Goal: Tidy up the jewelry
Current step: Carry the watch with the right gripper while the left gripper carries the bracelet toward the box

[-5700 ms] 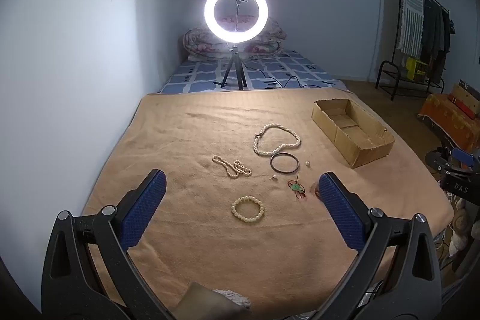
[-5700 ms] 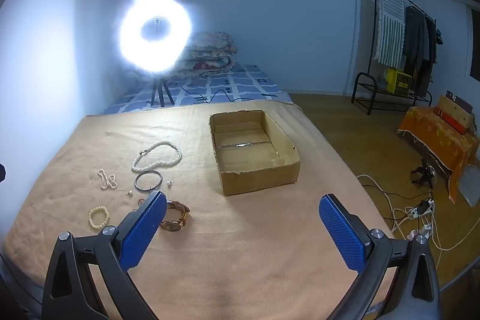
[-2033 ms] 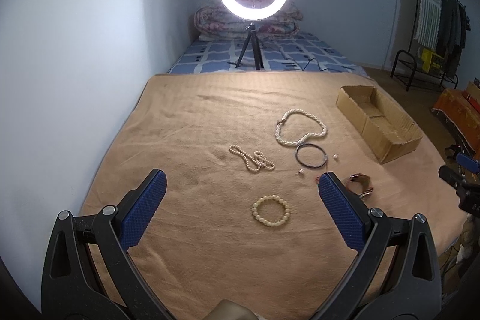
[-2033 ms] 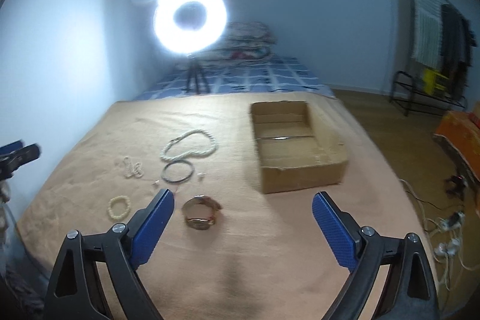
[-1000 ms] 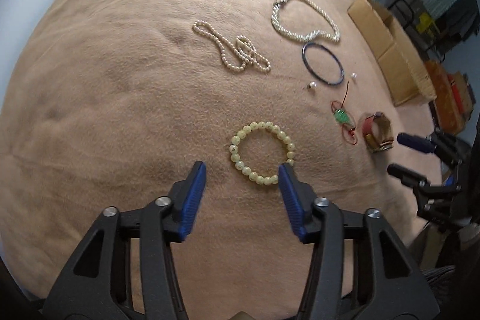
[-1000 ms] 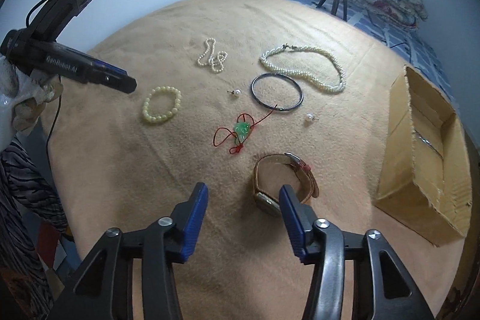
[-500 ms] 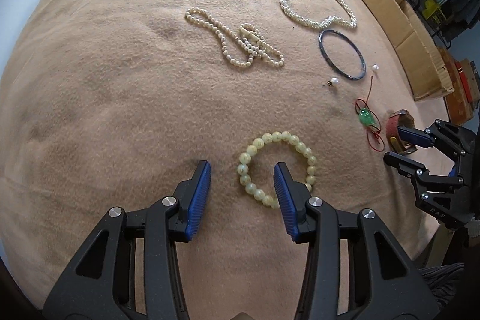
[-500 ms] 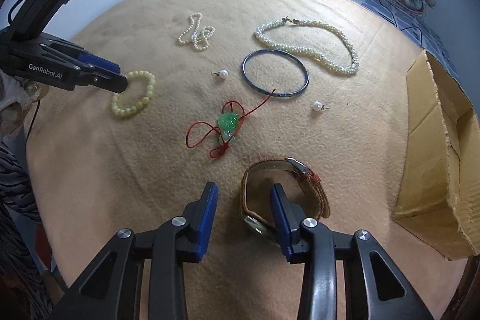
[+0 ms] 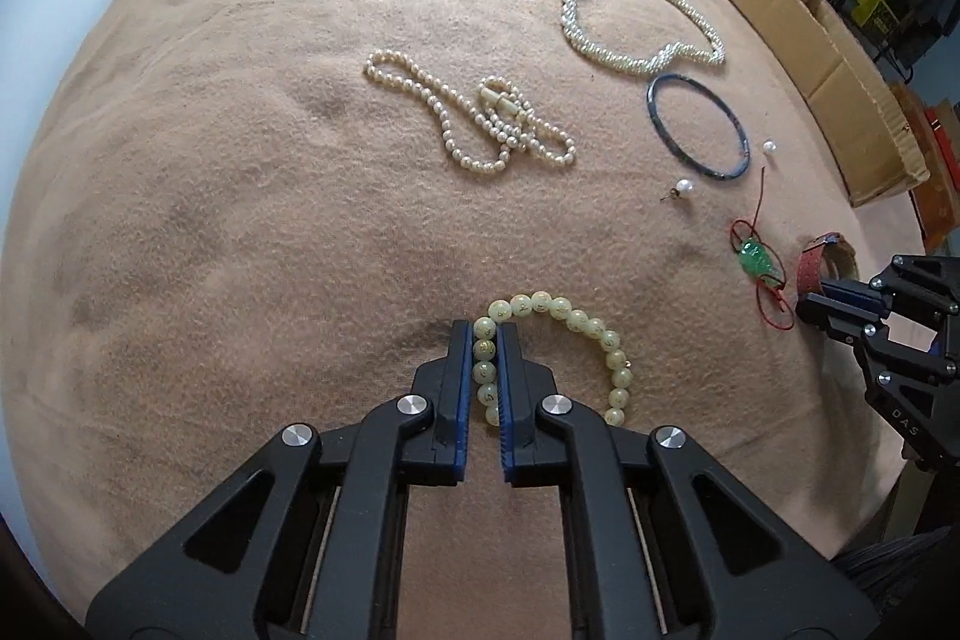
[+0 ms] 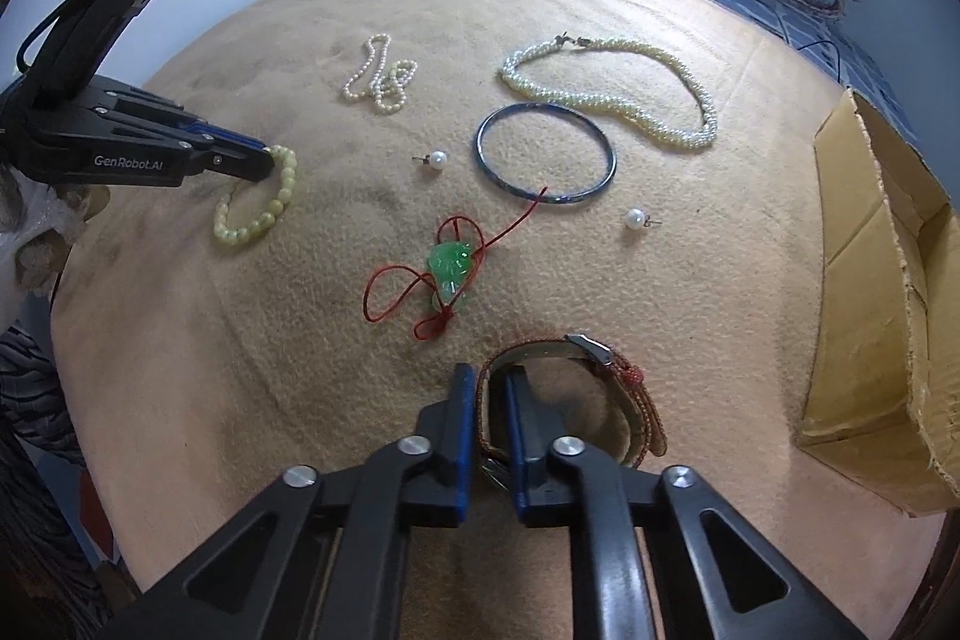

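Left wrist view: left gripper (image 9: 485, 340) clamps the bead bracelet (image 9: 564, 319), lying flat rightward; right gripper (image 10: 491, 379) pinches the watch (image 10: 600, 358) strap, band on edge.

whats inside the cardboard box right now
The cardboard box shows only bare inner walls and part of its floor in the right wrist view. The rest of the floor runs out of frame, so whether anything lies there cannot be told.

A tan blanket (image 9: 240, 160) (slightly rumpled) bears pearl necklaces (image 9: 636, 22), a bangle (image 9: 699, 127), earrings (image 10: 437, 158) and a cardboard box (image 10: 870, 280).
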A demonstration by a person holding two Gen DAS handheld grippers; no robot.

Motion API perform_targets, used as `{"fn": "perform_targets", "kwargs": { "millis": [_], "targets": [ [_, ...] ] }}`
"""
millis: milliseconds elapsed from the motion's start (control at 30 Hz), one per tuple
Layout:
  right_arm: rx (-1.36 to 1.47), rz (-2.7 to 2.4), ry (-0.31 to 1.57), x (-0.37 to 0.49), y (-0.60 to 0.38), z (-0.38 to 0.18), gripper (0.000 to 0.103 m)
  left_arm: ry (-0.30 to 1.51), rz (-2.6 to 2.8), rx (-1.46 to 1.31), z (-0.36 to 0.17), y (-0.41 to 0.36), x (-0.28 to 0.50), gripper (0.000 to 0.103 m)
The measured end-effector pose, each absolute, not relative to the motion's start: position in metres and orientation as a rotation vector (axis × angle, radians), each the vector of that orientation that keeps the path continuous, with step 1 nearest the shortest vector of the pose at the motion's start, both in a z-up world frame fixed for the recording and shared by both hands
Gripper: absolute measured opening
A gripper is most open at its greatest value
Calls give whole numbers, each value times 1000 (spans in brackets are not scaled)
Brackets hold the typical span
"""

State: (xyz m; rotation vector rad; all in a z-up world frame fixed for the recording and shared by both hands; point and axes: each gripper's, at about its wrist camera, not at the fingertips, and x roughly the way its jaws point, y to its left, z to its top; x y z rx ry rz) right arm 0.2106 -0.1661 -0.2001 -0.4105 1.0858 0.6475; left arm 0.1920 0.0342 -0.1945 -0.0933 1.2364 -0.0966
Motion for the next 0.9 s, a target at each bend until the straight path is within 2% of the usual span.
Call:
{"fn": "perform_targets", "kwargs": {
  "millis": [333,900],
  "targets": [
    [-324,645,1046,206,-177,-182,3,1121,-127,-116,-152,29,183,5],
    [-87,637,912,199,-226,-115,3,989,-217,-162,-97,2,192,5]
  ]
}}
